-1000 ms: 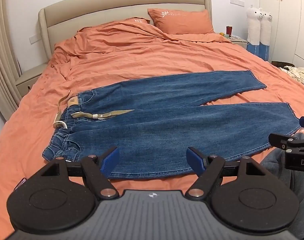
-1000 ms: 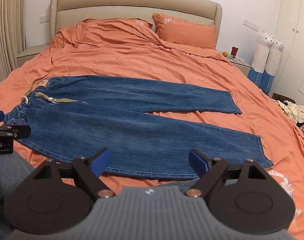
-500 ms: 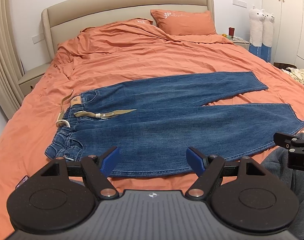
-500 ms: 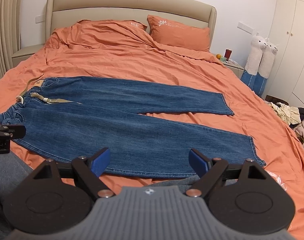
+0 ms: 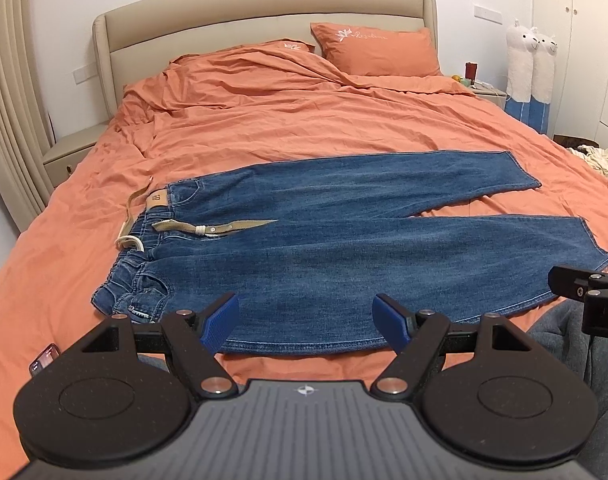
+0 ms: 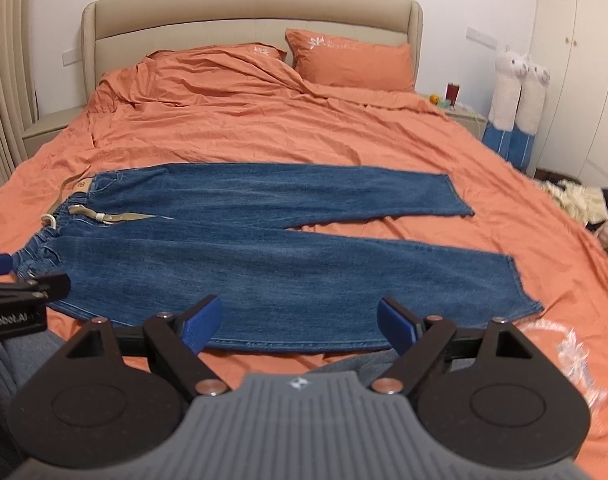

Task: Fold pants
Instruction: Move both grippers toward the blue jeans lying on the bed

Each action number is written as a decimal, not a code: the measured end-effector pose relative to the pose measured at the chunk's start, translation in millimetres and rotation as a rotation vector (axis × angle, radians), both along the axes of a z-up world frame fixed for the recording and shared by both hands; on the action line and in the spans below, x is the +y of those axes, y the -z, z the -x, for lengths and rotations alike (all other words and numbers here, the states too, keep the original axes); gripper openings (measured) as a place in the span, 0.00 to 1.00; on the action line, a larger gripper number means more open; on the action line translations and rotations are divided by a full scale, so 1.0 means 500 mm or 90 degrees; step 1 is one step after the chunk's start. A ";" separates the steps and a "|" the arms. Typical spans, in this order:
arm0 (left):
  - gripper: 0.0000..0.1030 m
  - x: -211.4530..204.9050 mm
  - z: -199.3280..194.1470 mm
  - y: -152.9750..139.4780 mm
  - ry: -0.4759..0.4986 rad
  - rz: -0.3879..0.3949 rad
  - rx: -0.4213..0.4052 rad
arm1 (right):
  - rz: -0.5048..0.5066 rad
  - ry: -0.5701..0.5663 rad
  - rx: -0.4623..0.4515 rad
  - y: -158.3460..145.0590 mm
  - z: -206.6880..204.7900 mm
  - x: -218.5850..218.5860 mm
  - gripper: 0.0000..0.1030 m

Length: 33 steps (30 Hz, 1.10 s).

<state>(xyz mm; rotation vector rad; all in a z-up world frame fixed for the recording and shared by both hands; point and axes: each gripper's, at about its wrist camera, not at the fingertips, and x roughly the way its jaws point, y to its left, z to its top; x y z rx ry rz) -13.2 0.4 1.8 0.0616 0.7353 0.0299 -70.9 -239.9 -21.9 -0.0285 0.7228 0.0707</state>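
Blue jeans [image 5: 344, 248] lie flat on the orange bed, waistband at the left with a tan belt [image 5: 215, 227], both legs spread toward the right; they also show in the right wrist view [image 6: 271, 252]. My left gripper [image 5: 307, 320] is open and empty, above the near edge of the jeans close to the waist end. My right gripper [image 6: 299, 322] is open and empty, above the near edge of the front leg. Each gripper's tip shows at the edge of the other's view.
The orange bedspread [image 5: 304, 120] is wrinkled toward the beige headboard [image 5: 263, 12], with a pillow [image 5: 376, 50]. A phone [image 5: 44, 358] lies at the bed's near left. Two plush alpacas [image 5: 530, 68] and a clothes pile [image 6: 572, 200] are at the right. Nightstands flank the bed.
Both grippers have pulled back and risen slightly, so the jeans sit a little farther away in both views. Both stay open; the jeans have not moved.
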 end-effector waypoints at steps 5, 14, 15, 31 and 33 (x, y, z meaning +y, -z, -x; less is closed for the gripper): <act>0.87 0.001 -0.001 0.001 -0.002 0.003 -0.002 | -0.028 0.010 0.024 0.003 -0.005 0.000 0.79; 0.87 -0.001 -0.007 0.004 -0.004 0.007 0.002 | -0.034 0.036 0.053 0.008 -0.013 0.002 0.79; 0.87 -0.002 -0.008 0.007 -0.005 0.008 0.003 | -0.033 0.037 0.052 0.009 -0.013 0.002 0.79; 0.86 0.000 -0.015 0.013 -0.006 0.010 0.004 | -0.032 0.041 0.057 0.008 -0.020 0.003 0.79; 0.87 -0.001 -0.016 0.013 -0.007 0.010 0.004 | -0.031 0.041 0.056 0.008 -0.020 0.003 0.79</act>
